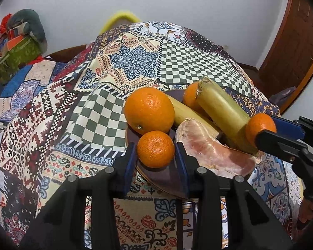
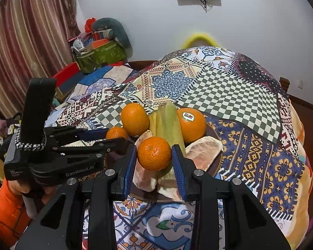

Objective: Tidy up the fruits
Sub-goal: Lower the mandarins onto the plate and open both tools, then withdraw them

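Two grippers, each clamped on a mandarin over the dark plate [image 1: 167,179]: left gripper [image 1: 155,156] holds near-left mandarin [image 1: 155,149], right gripper [image 2: 154,156] holds near-right mandarin [image 2: 154,153]. Oranges, banana, cane, pomelo already plated; these two look last.

Worktop [image 1: 52,125] round-edged, fully covered by patchwork-print cloth [image 2: 229,95]: checkerboard panels, blue medallion panel, red-white geometric panels, blue-orange floral panels. Cloth drapes over worktop edge on all visible sides. Dark brown plate [image 1: 167,179] rests directly on cloth, near front edge, slightly right of centre in left wrist view. Plate rim [image 2: 218,162] visible at right in right wrist view. Plate carries fruit pile. Rest of cloth surface bare. Folded patterned fabric [image 2: 106,77] lies at far left end.
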`<action>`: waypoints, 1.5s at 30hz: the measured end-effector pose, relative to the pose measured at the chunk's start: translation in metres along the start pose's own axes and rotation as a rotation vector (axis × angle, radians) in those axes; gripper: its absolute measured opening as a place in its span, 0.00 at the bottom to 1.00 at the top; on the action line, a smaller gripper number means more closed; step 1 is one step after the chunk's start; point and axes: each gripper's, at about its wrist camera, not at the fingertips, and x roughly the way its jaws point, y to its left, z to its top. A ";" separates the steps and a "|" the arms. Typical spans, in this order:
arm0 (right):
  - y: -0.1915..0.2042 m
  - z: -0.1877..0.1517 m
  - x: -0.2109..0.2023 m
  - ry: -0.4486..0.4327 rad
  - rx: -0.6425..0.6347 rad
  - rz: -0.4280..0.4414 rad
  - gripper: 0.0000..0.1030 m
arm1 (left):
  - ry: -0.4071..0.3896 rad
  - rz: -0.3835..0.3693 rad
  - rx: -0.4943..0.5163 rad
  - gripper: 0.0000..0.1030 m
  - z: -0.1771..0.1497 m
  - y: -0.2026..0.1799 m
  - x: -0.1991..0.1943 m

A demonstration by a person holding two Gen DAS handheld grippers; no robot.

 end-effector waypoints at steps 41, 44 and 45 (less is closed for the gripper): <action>0.052 0.002 0.044 0.123 -0.123 -0.001 0.36 | -0.113 0.023 -0.055 0.37 -0.022 0.036 -0.071; 0.053 0.003 0.029 0.101 -0.117 -0.006 0.36 | -0.119 0.022 -0.048 0.37 -0.023 0.031 -0.080; 0.054 0.003 0.023 0.092 -0.115 -0.011 0.36 | -0.122 0.020 -0.047 0.37 -0.024 0.029 -0.084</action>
